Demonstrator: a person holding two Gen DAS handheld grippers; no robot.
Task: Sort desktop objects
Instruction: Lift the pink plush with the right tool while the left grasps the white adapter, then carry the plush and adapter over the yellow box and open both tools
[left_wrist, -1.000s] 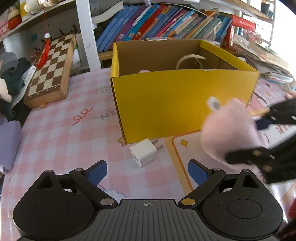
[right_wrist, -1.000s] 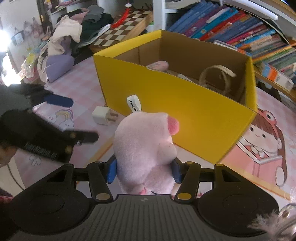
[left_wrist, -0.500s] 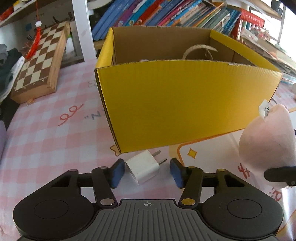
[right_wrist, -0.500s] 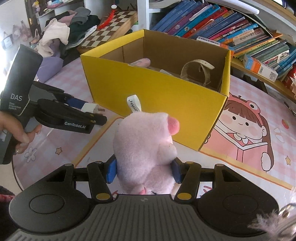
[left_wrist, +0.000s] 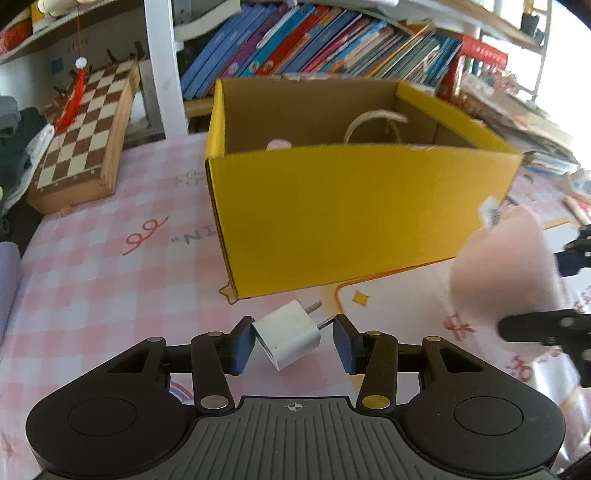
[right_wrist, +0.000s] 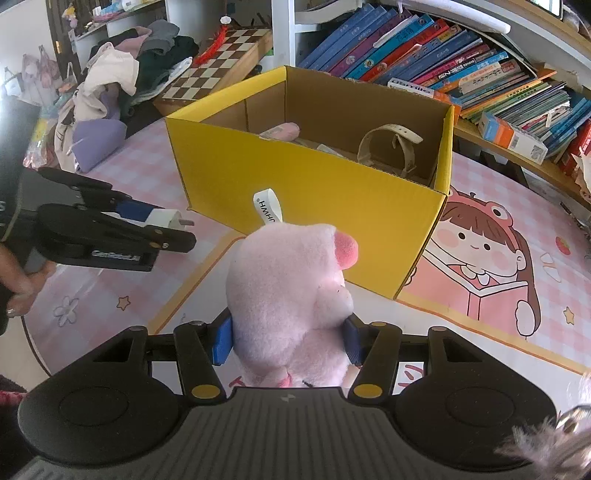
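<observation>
A white plug adapter (left_wrist: 289, 334) sits between the fingers of my left gripper (left_wrist: 294, 343), raised off the pink checked tablecloth; the left pad touches it, the right pad is at its prong. From the right wrist view it (right_wrist: 164, 217) hangs in the left gripper (right_wrist: 162, 225). My right gripper (right_wrist: 288, 341) is shut on a pink plush pig (right_wrist: 291, 291), seen also at the right of the left view (left_wrist: 506, 266). The open yellow box (left_wrist: 354, 210) stands just beyond both grippers and holds a beige watch (right_wrist: 388, 147) and a pink item (right_wrist: 280, 130).
A wooden chessboard (left_wrist: 85, 147) lies at the back left. Shelves of books (left_wrist: 332, 40) run behind the box. A pile of clothes (right_wrist: 122, 85) lies at the far left. A cartoon girl mat (right_wrist: 487, 258) covers the table to the right of the box.
My left gripper moved in, closed around the white adapter and lifted it off the cloth. My right gripper, still holding the pig, has risen and the box looks farther below.
</observation>
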